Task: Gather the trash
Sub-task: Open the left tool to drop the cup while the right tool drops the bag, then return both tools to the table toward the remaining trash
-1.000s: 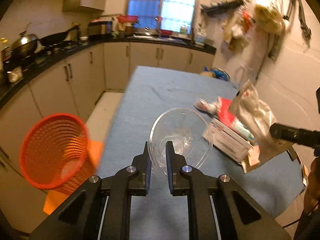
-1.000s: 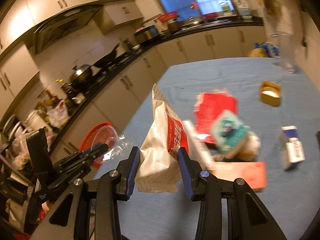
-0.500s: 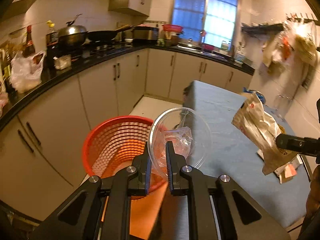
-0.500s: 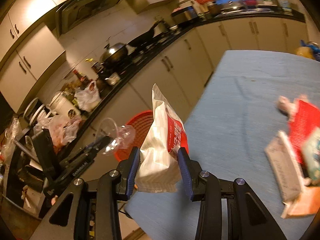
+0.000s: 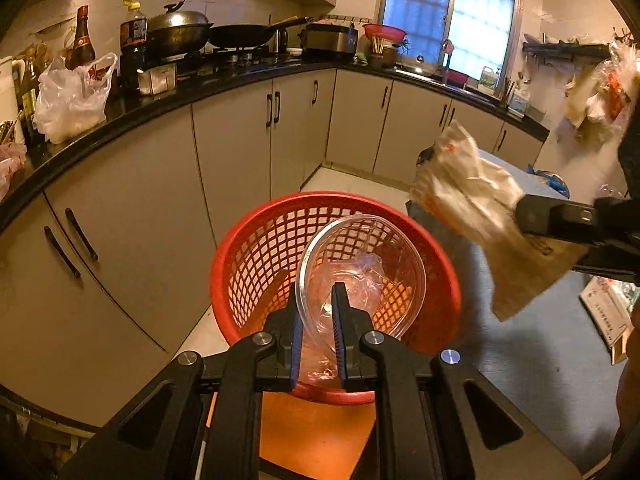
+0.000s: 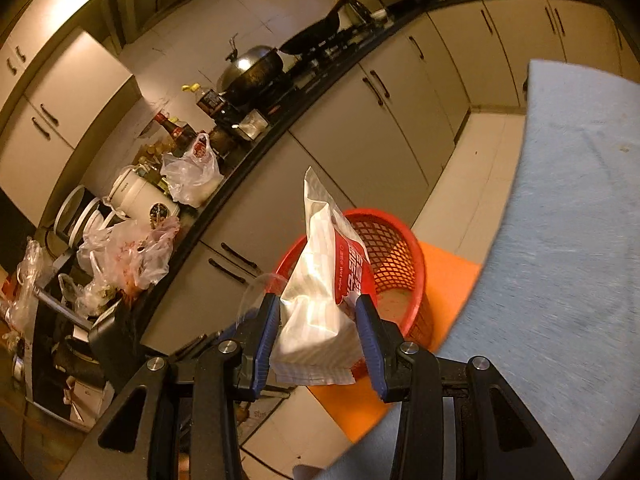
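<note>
My left gripper (image 5: 316, 300) is shut on the rim of a clear plastic bowl (image 5: 360, 276) with crumpled film inside, and holds it over the mouth of the red mesh trash basket (image 5: 256, 264). My right gripper (image 6: 318, 312) is shut on a white and red wet-wipe packet (image 6: 324, 276) and holds it in front of the basket (image 6: 396, 256). The packet (image 5: 472, 204) also shows in the left wrist view, to the right of the basket above the table edge.
The basket stands on an orange mat (image 6: 448, 280) on the floor between the blue-covered table (image 6: 568, 208) and the grey kitchen cabinets (image 5: 132, 220). More trash (image 5: 608, 312) lies on the table at the right. The counter is cluttered with bags and pans.
Both grippers have swung left from the table toward the basket. The bowl is now over the basket's mouth, and the packet has come close to the basket.
</note>
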{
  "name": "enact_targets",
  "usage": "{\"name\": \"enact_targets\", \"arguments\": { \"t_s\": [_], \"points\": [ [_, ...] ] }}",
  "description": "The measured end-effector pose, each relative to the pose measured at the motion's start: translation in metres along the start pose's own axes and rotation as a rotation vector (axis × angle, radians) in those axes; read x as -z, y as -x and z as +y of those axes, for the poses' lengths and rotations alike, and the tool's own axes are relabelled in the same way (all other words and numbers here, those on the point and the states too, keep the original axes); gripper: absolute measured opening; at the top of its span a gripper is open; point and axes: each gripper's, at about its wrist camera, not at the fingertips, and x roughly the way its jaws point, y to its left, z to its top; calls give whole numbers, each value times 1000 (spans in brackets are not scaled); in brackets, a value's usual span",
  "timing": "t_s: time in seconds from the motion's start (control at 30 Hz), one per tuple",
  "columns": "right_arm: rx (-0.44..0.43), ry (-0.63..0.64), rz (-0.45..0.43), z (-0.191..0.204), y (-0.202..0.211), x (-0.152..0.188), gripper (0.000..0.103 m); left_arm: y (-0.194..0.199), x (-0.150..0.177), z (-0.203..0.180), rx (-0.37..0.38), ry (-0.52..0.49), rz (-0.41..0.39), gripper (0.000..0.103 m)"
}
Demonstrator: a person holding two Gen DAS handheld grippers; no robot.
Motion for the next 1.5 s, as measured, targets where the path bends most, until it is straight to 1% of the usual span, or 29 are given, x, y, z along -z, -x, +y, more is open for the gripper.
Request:
{"name": "enact_targets", "arguments": {
  "t_s": [0.13, 0.23, 0.43, 0.5, 0.63, 0.7, 0.73, 0.77, 0.83, 1.0, 1.07, 1.2, 1.3, 1.37, 1.5],
  "points": [
    [24, -5, 36, -1, -26, -3, 43, -11, 3, 5, -5, 7, 14, 13],
    [44, 0, 59, -3, -38, -2, 43, -19, 6, 9, -6, 9, 24, 13],
    [68, 14, 79, -3, -49, -2, 44, -26, 8, 10, -9, 8, 31, 13],
    [68, 10, 84, -4, -51, -1, 48, -27, 7, 11, -7, 11, 32, 13],
    [79, -3, 95, -7, -55, -1, 49, -28, 8, 11, -2, 18, 39, 14],
    [77, -6, 100, -8, -55, -1, 49, -29, 8, 11, -4, 20, 41, 22],
    [79, -6, 100, -9, -55, 0, 49, -29, 7, 12, -6, 21, 38, 29],
    [79, -6, 99, -9, -54, 0, 49, -29, 7, 12, -9, 21, 35, 33],
    [75, -7, 99, -9, -53, 0, 49, -27, 7, 12, -9, 23, 29, 35],
    [67, -13, 84, -11, -44, 0, 49, -22, 4, 13, -5, 37, 22, 37],
    [67, -11, 73, -11, -37, 0, 49, -18, 4, 14, -2, 43, 16, 41],
    [56, -15, 54, -10, -21, 3, 49, -7, 3, 9, -2, 43, -1, 43],
    [58, -16, 34, -11, -7, 6, 49, 4, 3, 2, 2, 37, -17, 45],
    [59, -21, 18, -14, 7, 11, 49, 12, 3, -4, 6, 32, -30, 49],
    [71, -30, -25, -22, 39, 24, 49, 27, 4, -20, 23, 11, -53, 51]
  ]
}}
